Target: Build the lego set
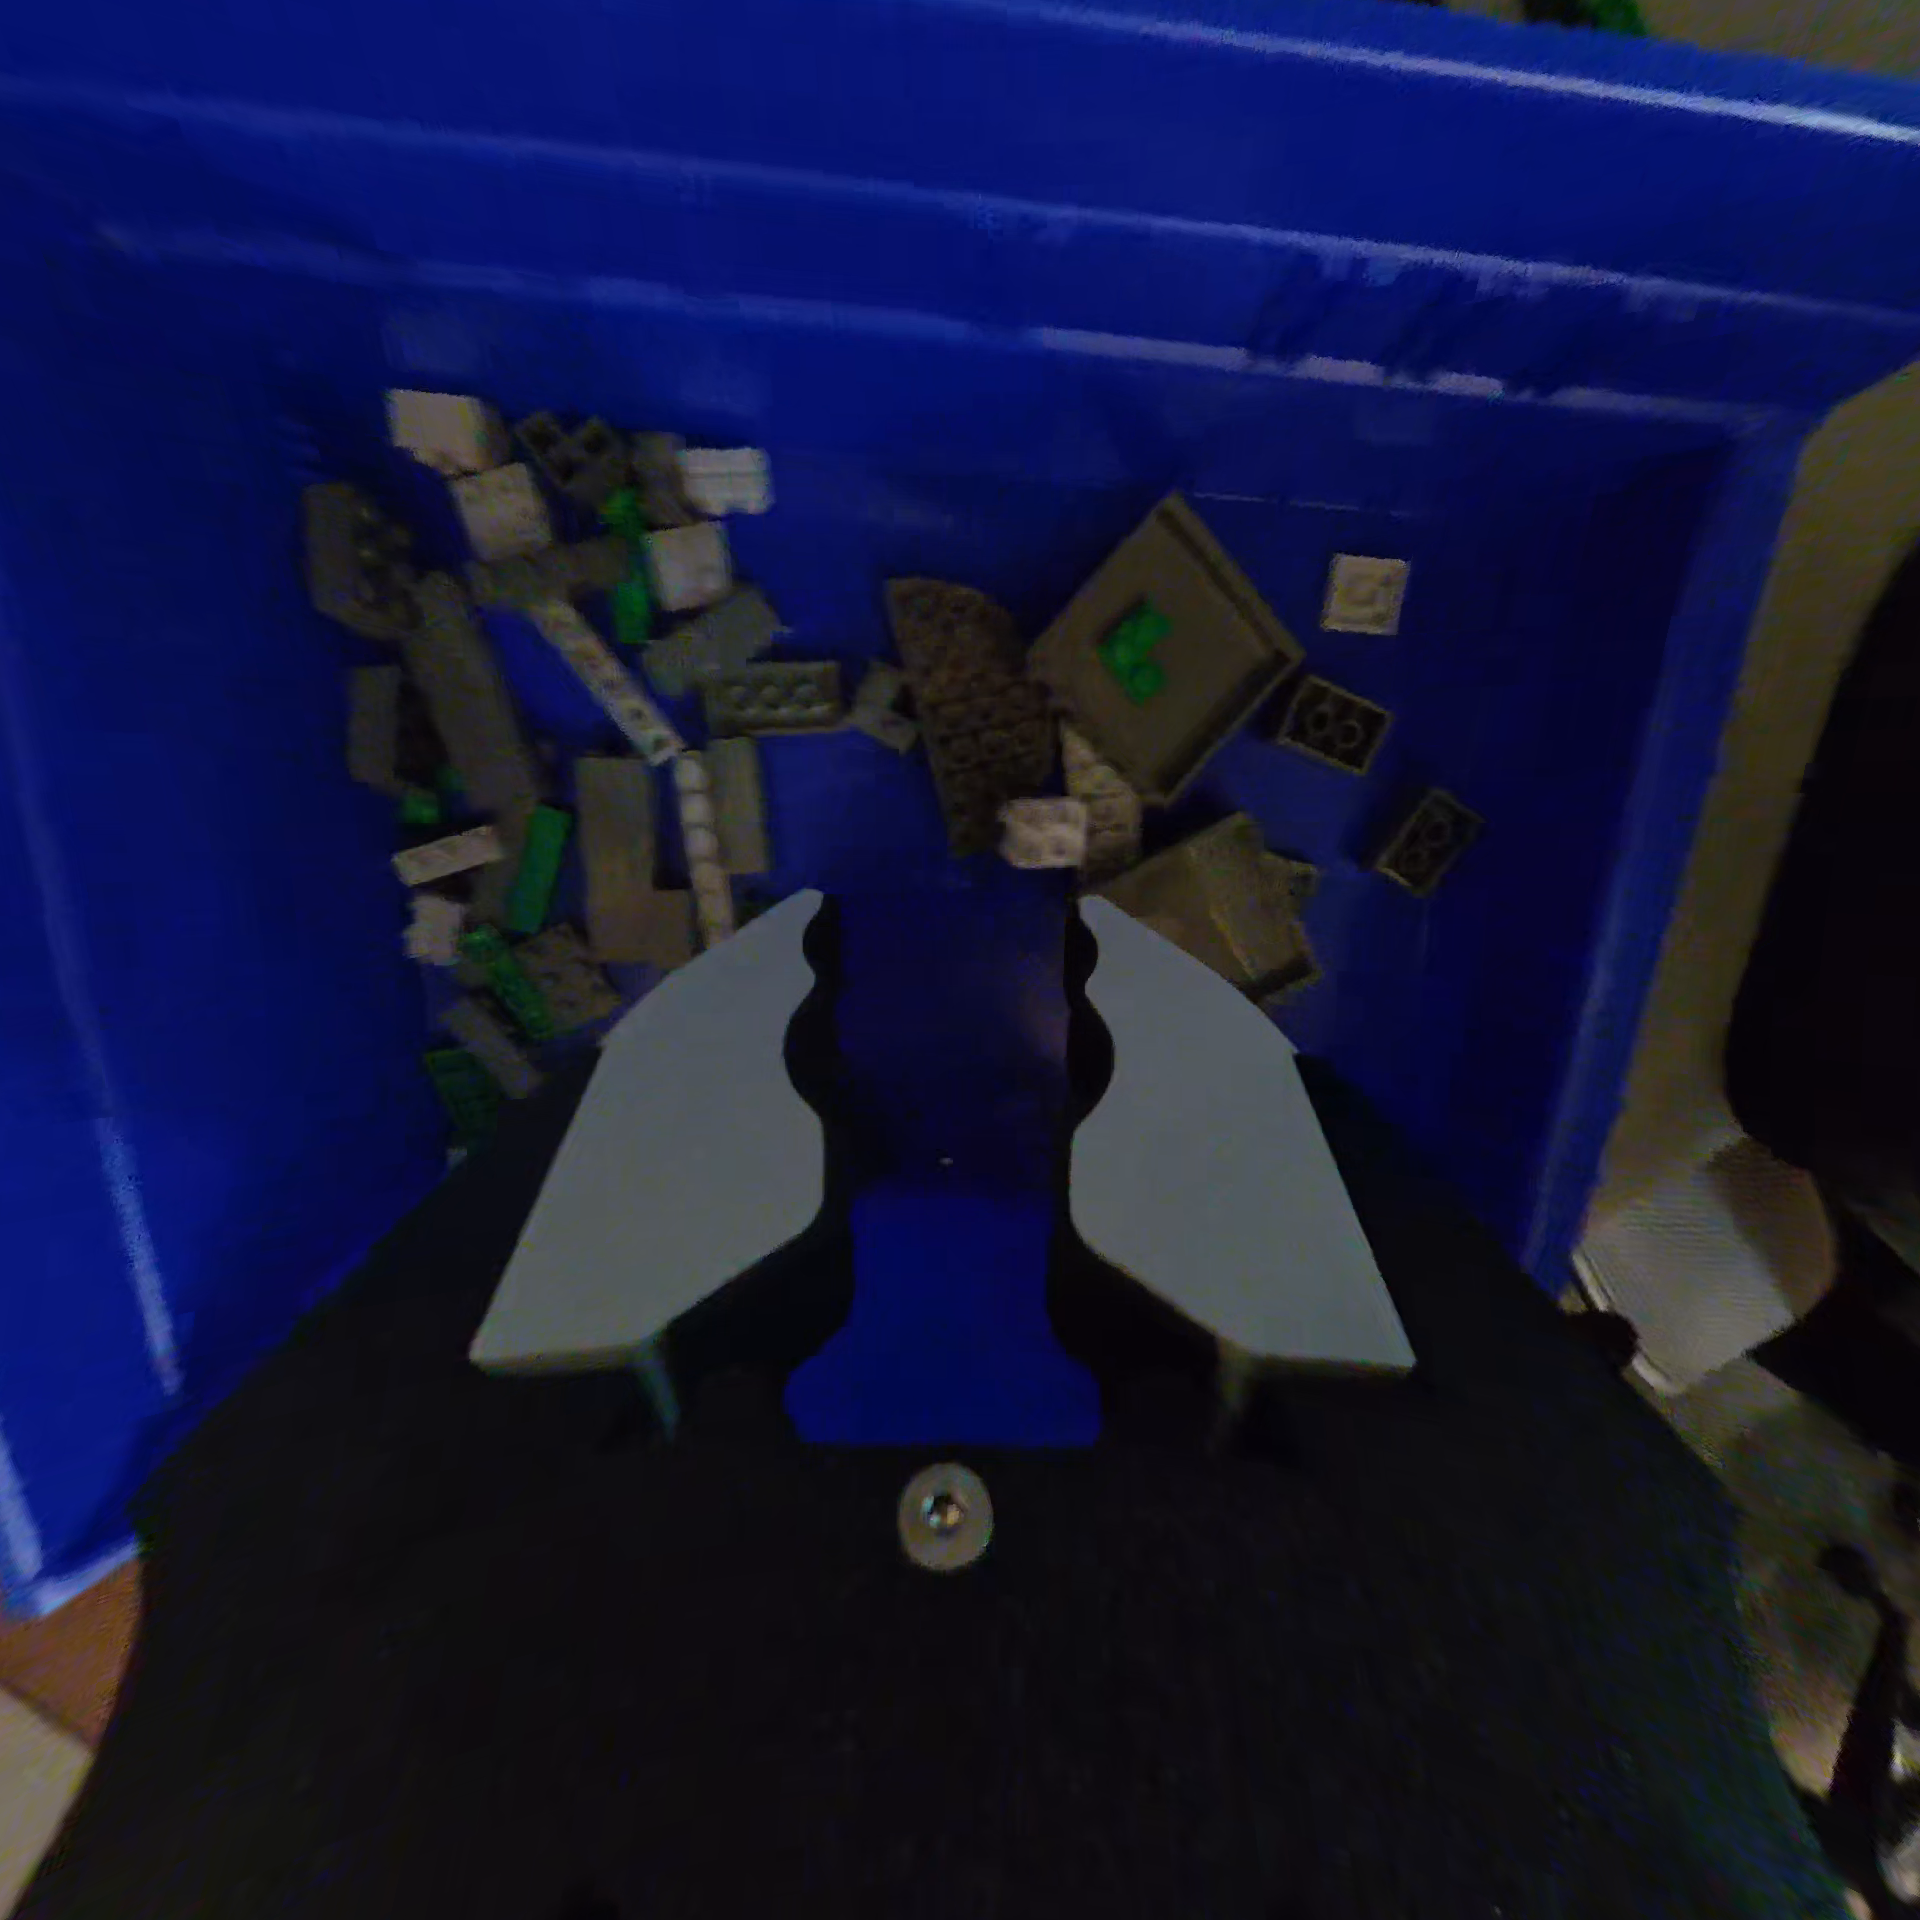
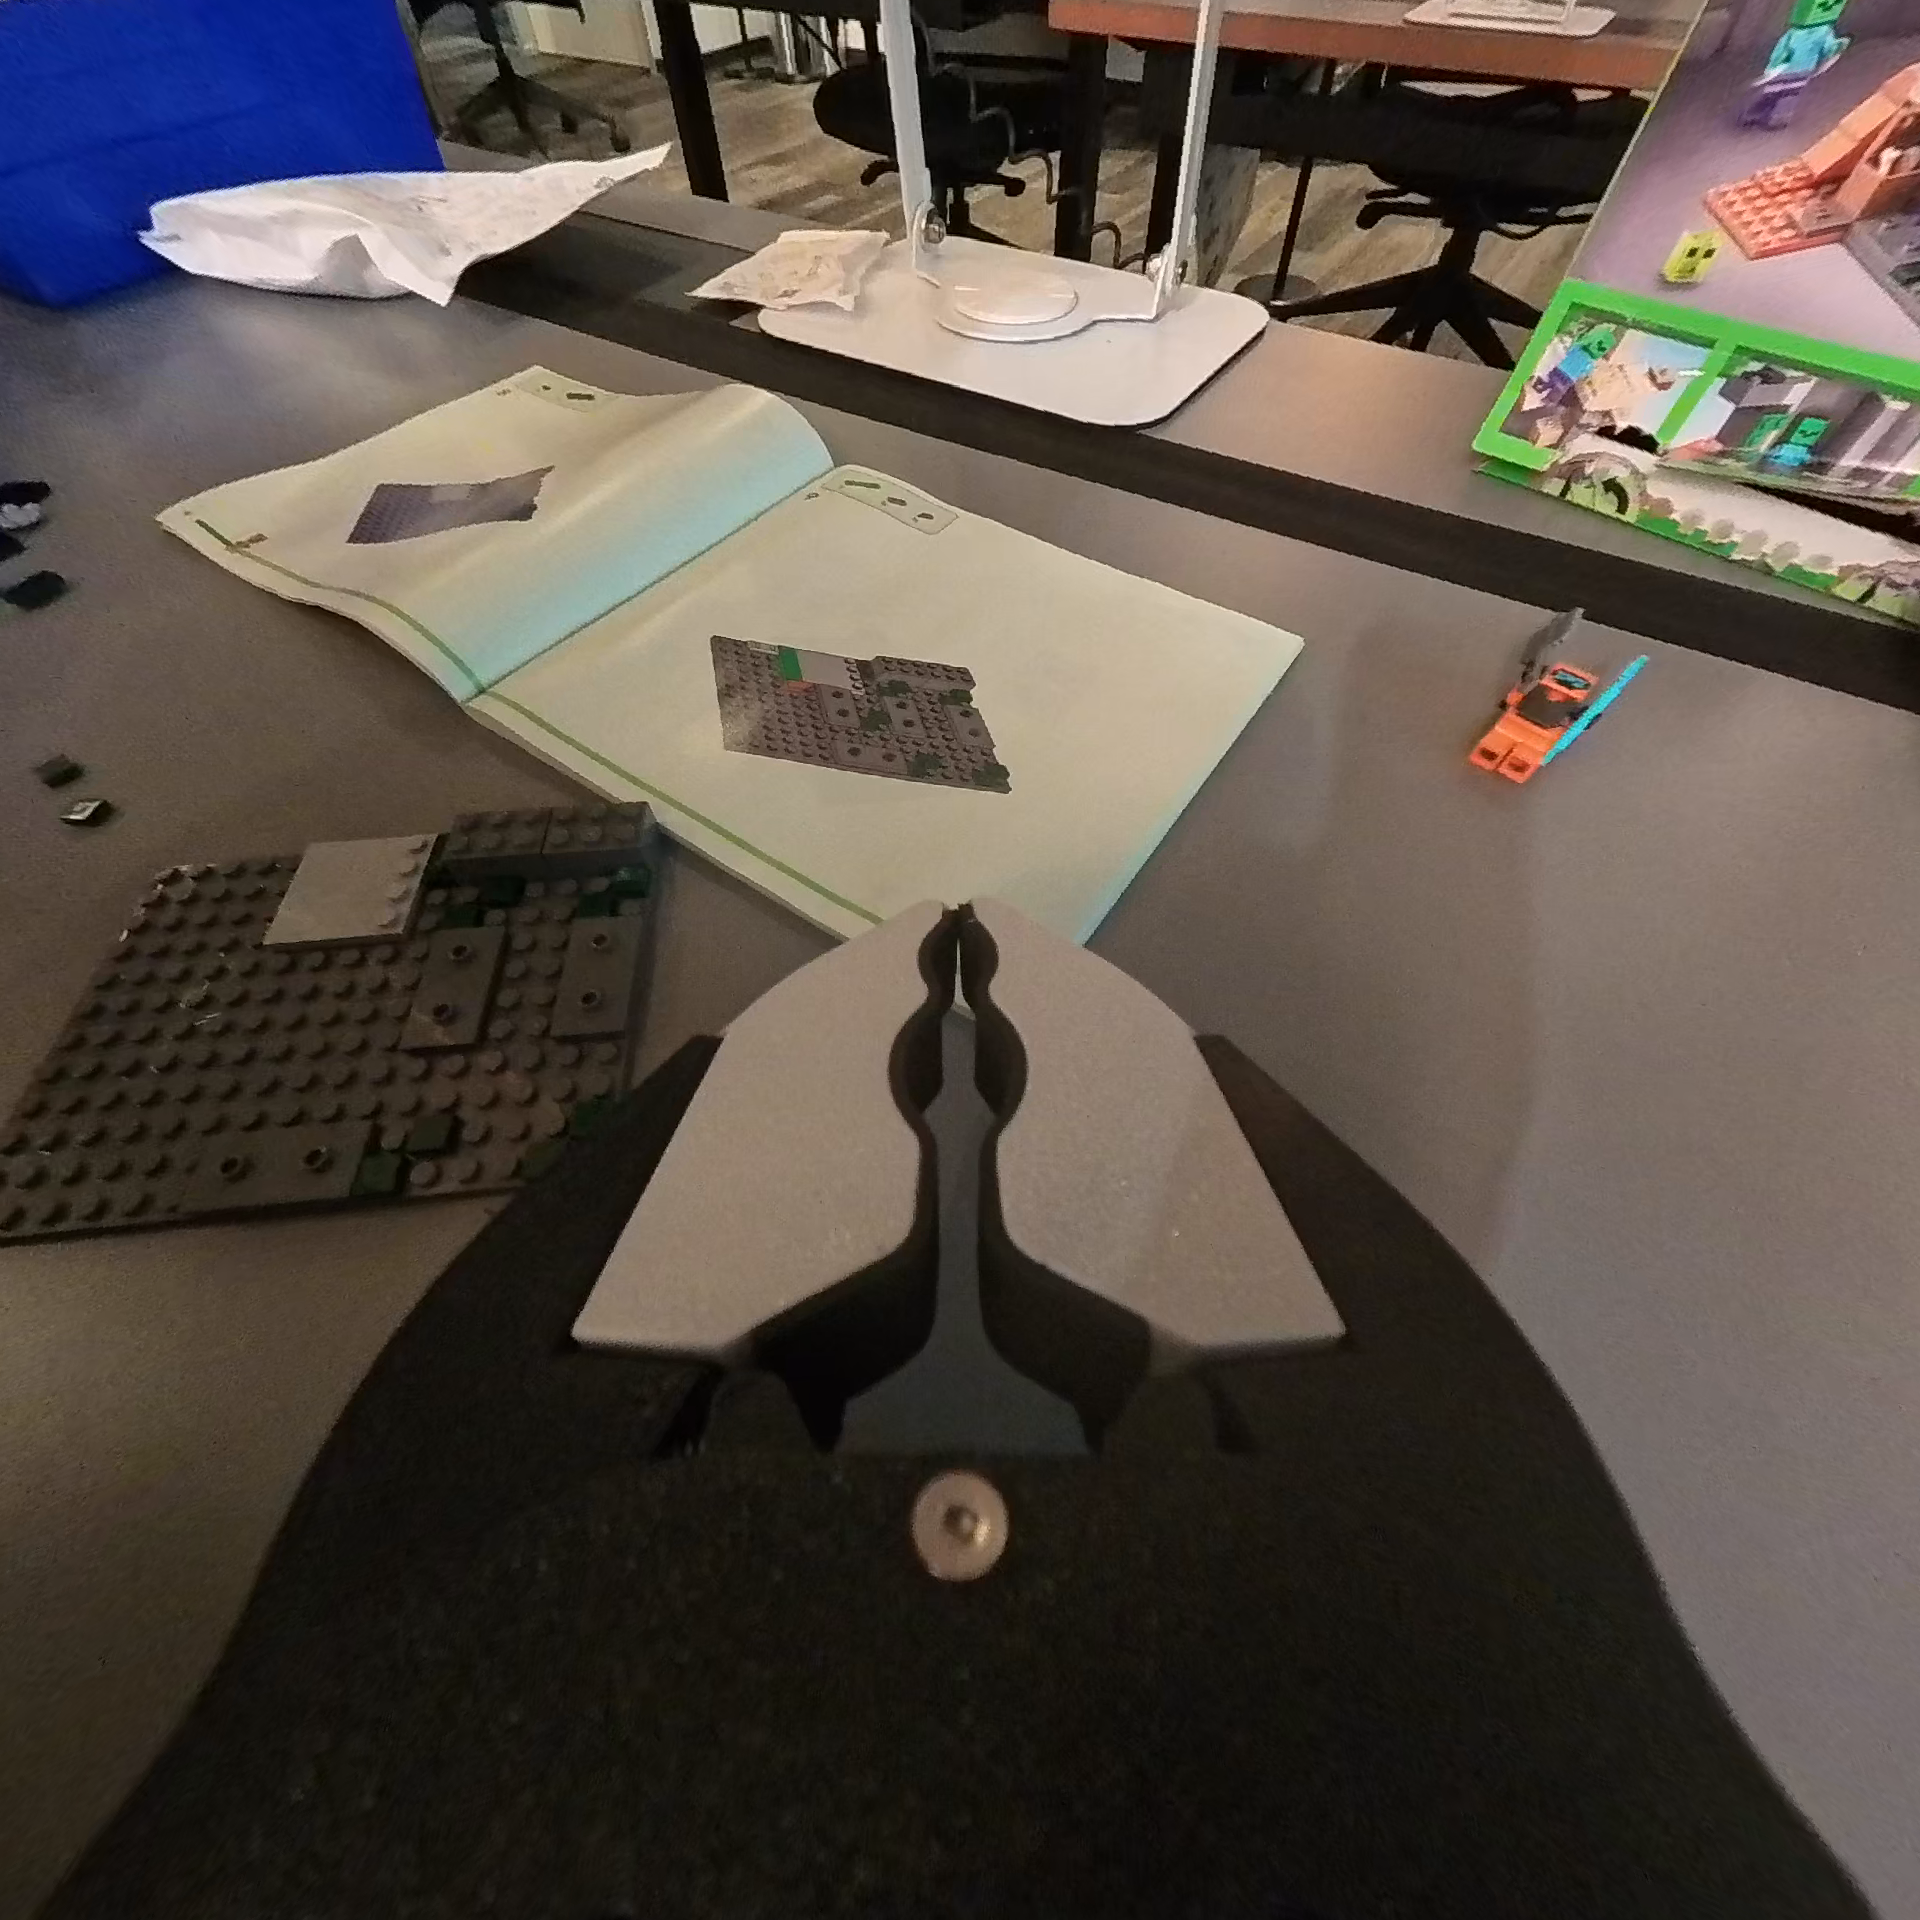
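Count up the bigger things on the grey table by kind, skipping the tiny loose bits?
Open instruction booklet: 1
Dark baseplate build: 1
Orange minifigure: 1
Lego box: 1
Crumpled paper bags: 2
White stand base: 1
Blue bin: 1
Total: 8

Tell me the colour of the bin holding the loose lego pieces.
Blue. The bin shows best in the left wrist view, with the pieces lying inside.
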{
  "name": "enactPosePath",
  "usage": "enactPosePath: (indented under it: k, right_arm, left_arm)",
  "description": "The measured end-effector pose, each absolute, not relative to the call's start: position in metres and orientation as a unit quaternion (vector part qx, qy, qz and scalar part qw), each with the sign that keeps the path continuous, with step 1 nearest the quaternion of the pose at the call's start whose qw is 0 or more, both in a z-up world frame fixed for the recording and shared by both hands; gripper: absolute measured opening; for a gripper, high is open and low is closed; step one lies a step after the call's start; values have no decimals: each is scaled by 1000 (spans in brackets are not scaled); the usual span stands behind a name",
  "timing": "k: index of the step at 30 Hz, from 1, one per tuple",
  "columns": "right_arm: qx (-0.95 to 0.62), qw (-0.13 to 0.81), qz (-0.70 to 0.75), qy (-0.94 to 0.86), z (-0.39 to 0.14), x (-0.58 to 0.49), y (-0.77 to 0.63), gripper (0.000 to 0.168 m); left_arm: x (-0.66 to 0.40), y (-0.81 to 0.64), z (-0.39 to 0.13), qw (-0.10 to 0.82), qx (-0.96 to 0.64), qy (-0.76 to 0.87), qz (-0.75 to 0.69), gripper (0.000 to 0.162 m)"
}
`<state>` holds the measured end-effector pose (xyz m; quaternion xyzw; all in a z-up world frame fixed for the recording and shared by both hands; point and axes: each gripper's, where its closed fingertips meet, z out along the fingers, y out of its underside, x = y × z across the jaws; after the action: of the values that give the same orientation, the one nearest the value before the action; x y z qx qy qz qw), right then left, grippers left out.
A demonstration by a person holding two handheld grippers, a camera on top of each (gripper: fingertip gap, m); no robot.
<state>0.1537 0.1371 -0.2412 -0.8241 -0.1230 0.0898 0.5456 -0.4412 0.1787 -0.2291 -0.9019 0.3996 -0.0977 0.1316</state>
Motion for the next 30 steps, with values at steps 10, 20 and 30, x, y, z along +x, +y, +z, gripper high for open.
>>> enactPosePath:
  k: [10,20,30]
  right_arm:
    - [-823,547,92,-122,-241,154,136,0]
    - [-823,547,96,-120,-241,155,136,0]
    - [-826,544,94,-115,-242,156,137,0]
  left_arm:
    - [-486,258,-258,164,-946,278,2,38]
    - [-487,268,-286,125,-963,240,5,31]
    - [-487,256,-237,175,-948,266,13,17]
